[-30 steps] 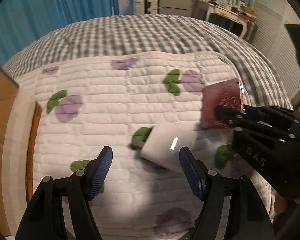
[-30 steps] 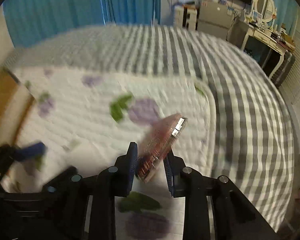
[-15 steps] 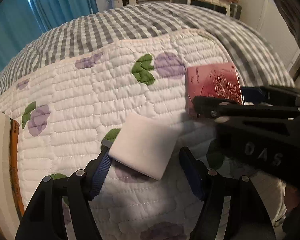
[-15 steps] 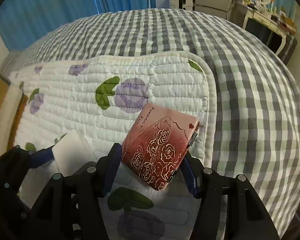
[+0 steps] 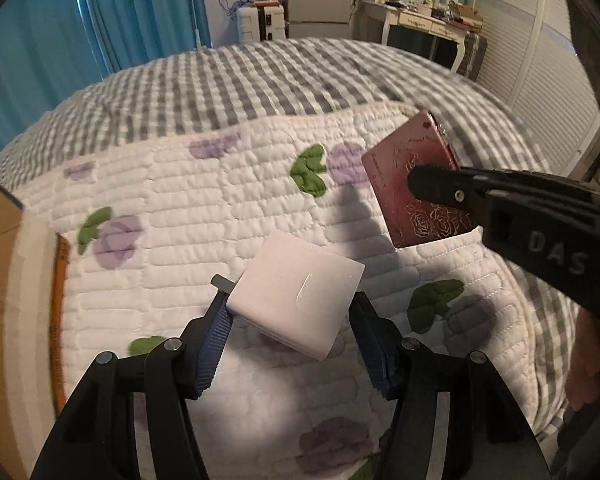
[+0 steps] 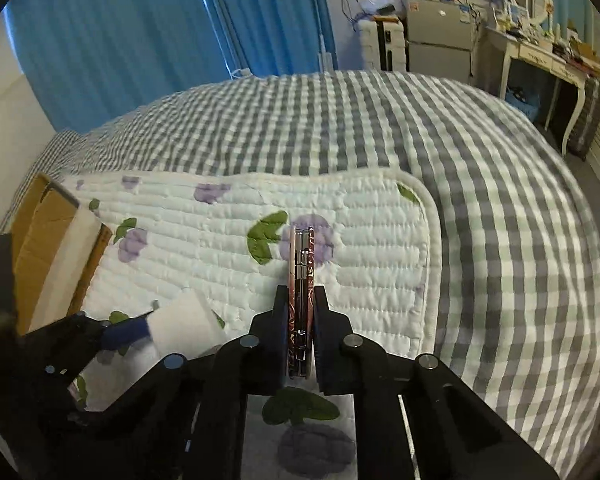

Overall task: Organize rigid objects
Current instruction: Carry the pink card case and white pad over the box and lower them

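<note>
Left gripper (image 5: 290,330) clamped on stiff white block (image 5: 298,298), right gripper (image 6: 301,334) pinching thin rose-embossed case (image 5: 414,188) flat-faced; both probably light, slippery.

Half a second ago the white block (image 5: 298,298) lies on the quilt (image 5: 180,208) between the left gripper's (image 5: 292,334) wide fingers; now they pinch it and it is up in the air. The pink case (image 6: 300,296) lay flat too. Now the right gripper (image 6: 301,334) squeezes it on edge, lifted above the quilt.
</note>
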